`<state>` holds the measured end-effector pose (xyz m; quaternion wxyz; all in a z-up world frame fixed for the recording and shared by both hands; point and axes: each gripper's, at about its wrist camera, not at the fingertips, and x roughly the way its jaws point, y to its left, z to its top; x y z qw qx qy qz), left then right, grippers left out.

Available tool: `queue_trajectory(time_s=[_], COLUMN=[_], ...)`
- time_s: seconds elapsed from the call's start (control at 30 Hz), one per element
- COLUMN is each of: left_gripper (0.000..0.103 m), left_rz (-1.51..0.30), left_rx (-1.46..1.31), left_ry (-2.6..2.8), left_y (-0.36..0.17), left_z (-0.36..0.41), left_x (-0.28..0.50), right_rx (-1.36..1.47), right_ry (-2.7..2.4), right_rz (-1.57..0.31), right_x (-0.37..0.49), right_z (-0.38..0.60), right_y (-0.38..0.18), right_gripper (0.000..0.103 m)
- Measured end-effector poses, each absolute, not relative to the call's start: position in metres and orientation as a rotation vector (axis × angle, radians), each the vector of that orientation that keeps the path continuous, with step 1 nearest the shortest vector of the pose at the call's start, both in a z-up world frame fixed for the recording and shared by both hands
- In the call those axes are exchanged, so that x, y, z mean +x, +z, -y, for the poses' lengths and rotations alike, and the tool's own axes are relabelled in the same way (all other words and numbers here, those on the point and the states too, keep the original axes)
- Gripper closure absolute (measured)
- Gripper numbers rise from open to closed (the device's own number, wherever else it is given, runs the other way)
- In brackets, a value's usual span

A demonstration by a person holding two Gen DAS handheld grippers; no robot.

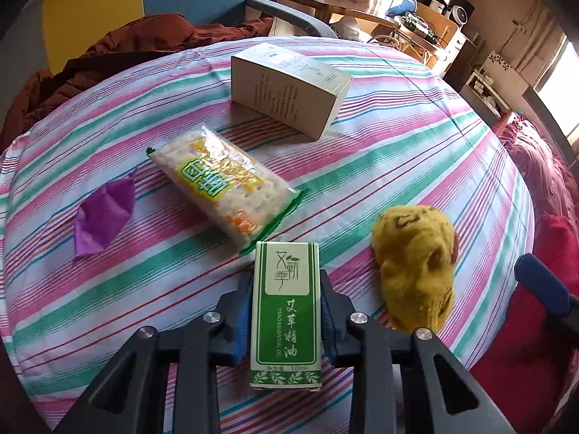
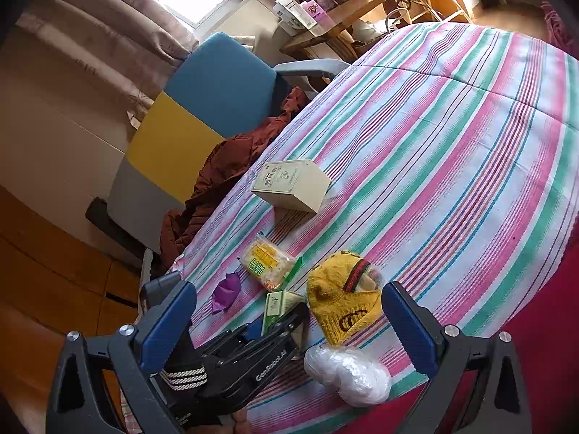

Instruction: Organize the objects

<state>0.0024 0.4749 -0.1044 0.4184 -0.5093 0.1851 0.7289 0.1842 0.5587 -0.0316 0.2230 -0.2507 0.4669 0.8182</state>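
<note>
While the left gripper [image 1: 286,311] pinches the small green box [image 1: 286,314] between its blue pads, the box stands upright in the jaws, just above the striped sheet [image 1: 416,137]. Whether its base touches the sheet: cannot tell. Right gripper [image 2: 289,329] is spread wide, holds nothing, and hangs over the near edge of the sheet.

Layout, taken from the green box outward:
- cracker packet [image 1: 224,188] just beyond it, lying flat, slanted
- yellow knit hat [image 1: 416,271] just to its right, apart from it
- purple scrap [image 1: 103,217] well to its left
- beige carton [image 1: 289,86] farthest beyond it, past the packet
- white plastic wad [image 2: 347,372] on the near side of the hat, right wrist view only

Step in hand, as judged: carrying or placing the green box. No bin or tray visible, so the target spot is unclear. Next move calls for clearance from the packet and a level set-down before the jaws part.
</note>
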Motion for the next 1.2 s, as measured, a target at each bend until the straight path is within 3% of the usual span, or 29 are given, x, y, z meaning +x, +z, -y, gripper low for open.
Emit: queue_trajectory(time_s=[0.27,0.67,0.8,0.97,1.07,1.13,1.2], left_gripper=[0.072,0.072,0.071,0.071,0.071,0.071,0.071], left_rz=[-0.57,-0.445,-0.433,-0.402,-0.383,-0.374,-0.363], left_rx=[-1.135,-1.175,-1.166,-1.164,-1.162,-1.162,-1.164], left_ry=[1.86,1.9,1.899,1.886,1.882,1.882,1.879], left_y=[-0.103,-0.099,-0.1,-0.101,-0.101,-0.101,-0.101], left_z=[-0.412,-0.326,-0.321,-0.317,-0.312,-0.31,-0.308], left_x=[0.021,0.018,0.018,0.015,0.015,0.015,0.015], right_rx=[-0.759,-1.119,-1.314,-1.554,-1.649,-1.698,-1.717], right_ry=[2.229,2.178,2.092,1.995,1.944,1.936,1.946], right_rz=[-1.266,-1.235,-1.136,-0.877,-0.825,-0.793,-0.757], right_x=[0.179,0.144,0.131,0.111,0.104,0.1,0.098], right_z=[-0.558,-0.549,-0.538,-0.519,-0.515,-0.51,-0.506], right_y=[-0.034,-0.056,-0.066,-0.078,-0.09,-0.096,-0.097], right_gripper=[0.0,0.0,0.001,0.014,0.029,0.047,0.053])
